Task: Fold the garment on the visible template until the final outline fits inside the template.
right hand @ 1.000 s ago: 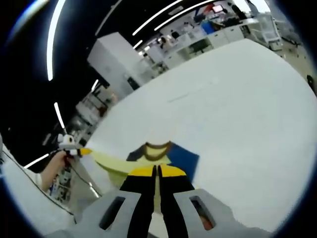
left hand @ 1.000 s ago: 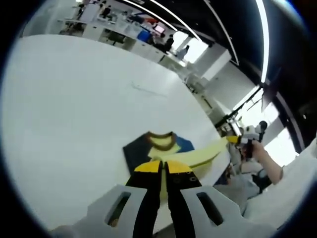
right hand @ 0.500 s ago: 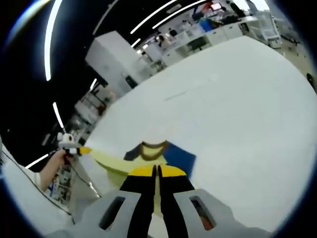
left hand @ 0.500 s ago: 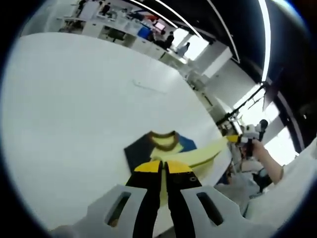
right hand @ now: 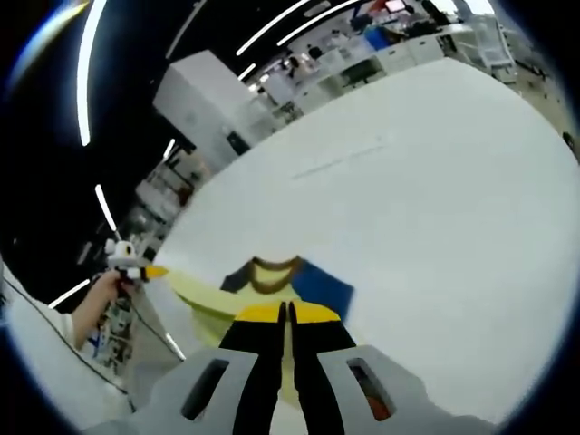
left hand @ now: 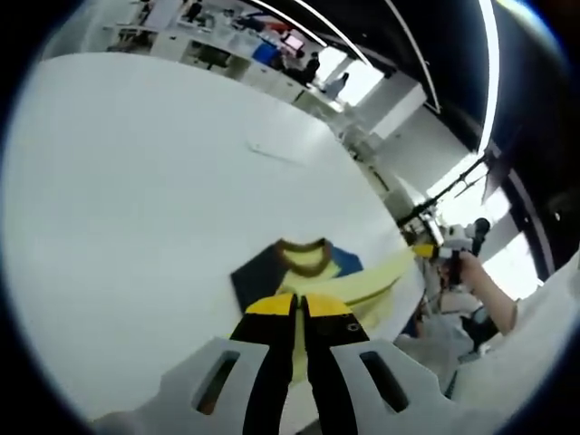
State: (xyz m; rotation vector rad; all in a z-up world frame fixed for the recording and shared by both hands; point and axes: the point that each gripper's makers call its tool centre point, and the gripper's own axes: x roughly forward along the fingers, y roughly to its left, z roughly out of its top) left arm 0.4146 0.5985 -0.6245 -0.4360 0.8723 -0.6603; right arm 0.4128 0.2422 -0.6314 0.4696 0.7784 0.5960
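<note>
A garment in yellow and dark blue with a brown collar lies partly on the white table. Its yellow edge is lifted and stretched between both grippers. My left gripper is shut on the yellow cloth at the bottom of the left gripper view. The right gripper, held by a hand, pinches the other end of that edge at the right. In the right gripper view, my right gripper is shut on the yellow cloth of the garment, and the left gripper holds the far end at the left.
A faint thin mark lies on the table beyond the garment, also visible as a mark in the right gripper view. The table edge runs close behind the held cloth. Desks and people stand far off at the back.
Both views have shifted a little, so the table mark sits further off in each. The garment stays stretched between the two shut grippers, with the collar end still on the table.
</note>
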